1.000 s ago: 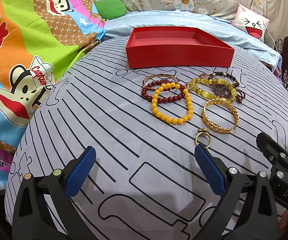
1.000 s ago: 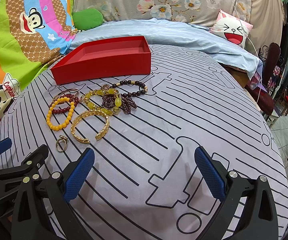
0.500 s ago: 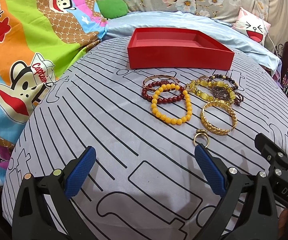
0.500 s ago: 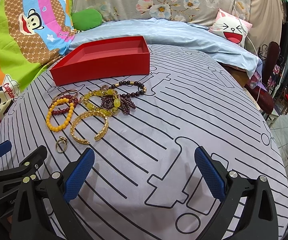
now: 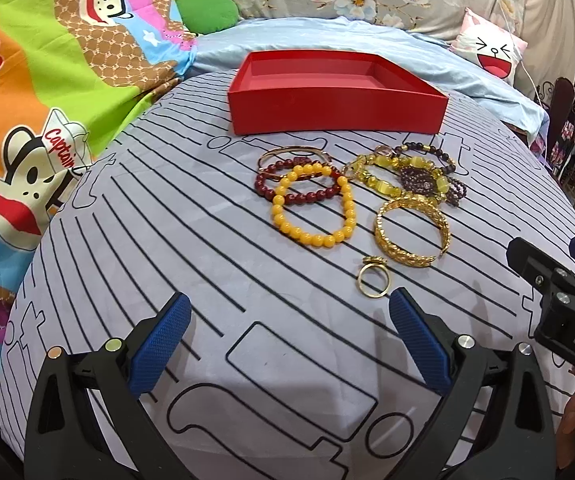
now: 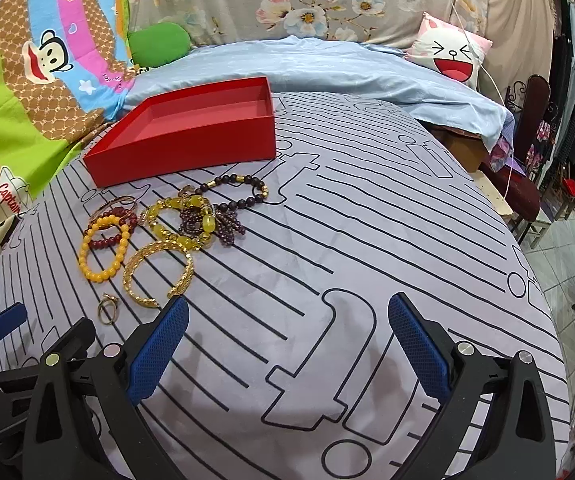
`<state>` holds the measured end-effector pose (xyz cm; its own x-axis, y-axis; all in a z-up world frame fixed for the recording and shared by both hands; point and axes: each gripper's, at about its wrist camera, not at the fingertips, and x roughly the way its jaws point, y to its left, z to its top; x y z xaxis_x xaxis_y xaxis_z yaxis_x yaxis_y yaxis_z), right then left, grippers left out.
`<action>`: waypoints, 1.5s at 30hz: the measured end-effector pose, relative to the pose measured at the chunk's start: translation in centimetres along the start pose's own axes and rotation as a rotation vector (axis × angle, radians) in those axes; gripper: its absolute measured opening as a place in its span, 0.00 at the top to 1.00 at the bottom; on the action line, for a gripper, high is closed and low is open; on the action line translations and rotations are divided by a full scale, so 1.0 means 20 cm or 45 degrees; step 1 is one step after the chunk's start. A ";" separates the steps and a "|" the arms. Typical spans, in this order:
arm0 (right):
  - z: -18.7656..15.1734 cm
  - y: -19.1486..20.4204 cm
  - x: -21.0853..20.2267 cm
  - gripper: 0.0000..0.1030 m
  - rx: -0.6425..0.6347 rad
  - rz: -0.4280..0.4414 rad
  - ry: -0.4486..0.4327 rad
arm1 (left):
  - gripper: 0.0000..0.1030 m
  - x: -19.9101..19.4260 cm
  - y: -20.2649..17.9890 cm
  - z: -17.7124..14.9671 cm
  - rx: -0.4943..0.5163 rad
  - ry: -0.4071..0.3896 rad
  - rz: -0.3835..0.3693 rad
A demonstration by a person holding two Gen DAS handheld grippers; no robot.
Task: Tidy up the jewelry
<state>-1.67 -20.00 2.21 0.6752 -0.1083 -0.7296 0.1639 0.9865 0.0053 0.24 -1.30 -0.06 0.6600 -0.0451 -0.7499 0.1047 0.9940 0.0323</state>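
Note:
An empty red box point(image 5: 335, 110) point(image 6: 191, 140) stands at the far side of the striped grey sheet. In front of it lies a heap of jewelry: an orange bead bracelet point(image 5: 313, 204) point(image 6: 101, 248), a dark red bead bracelet point(image 5: 299, 184), a thin gold bangle point(image 5: 291, 154), a wide gold cuff point(image 5: 411, 232) point(image 6: 159, 272), yellow and purple bead strands point(image 5: 411, 176) point(image 6: 203, 216), and a gold ring point(image 5: 372, 278) point(image 6: 108, 310). My left gripper point(image 5: 287, 332) is open, near the ring. My right gripper point(image 6: 287, 332) is open, right of the heap.
A cartoon monkey blanket point(image 5: 47, 100) lies at the left. A light blue sheet point(image 6: 327, 68) and a white smiling pillow point(image 6: 451, 54) lie behind the box. A dark chair point(image 6: 527, 184) stands past the bed's right edge.
Both grippers have moved forward toward the jewelry, which sits closer and larger in both views. Nothing has been picked up.

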 end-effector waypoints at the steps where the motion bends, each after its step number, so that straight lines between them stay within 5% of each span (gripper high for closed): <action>1: 0.00 0.00 0.00 0.06 0.003 0.000 0.002 | 0.08 0.00 -0.01 0.01 -0.005 0.003 -0.010; 29: 0.08 -0.01 -0.01 0.06 0.008 0.013 -0.033 | 0.08 0.08 -0.06 0.06 -0.008 0.055 -0.051; 35: 0.08 -0.03 0.01 0.06 0.016 0.010 -0.026 | 0.21 0.12 -0.07 0.06 -0.002 0.080 -0.079; 45: 0.08 -0.02 0.01 0.06 0.011 0.018 -0.017 | 0.60 0.10 -0.08 0.07 0.028 0.045 -0.148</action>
<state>-0.40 -20.64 3.08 0.6867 -0.0963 -0.7205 0.1606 0.9868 0.0212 2.46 -3.21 -0.66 0.6158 -0.1561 -0.7723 0.1956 0.9798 -0.0421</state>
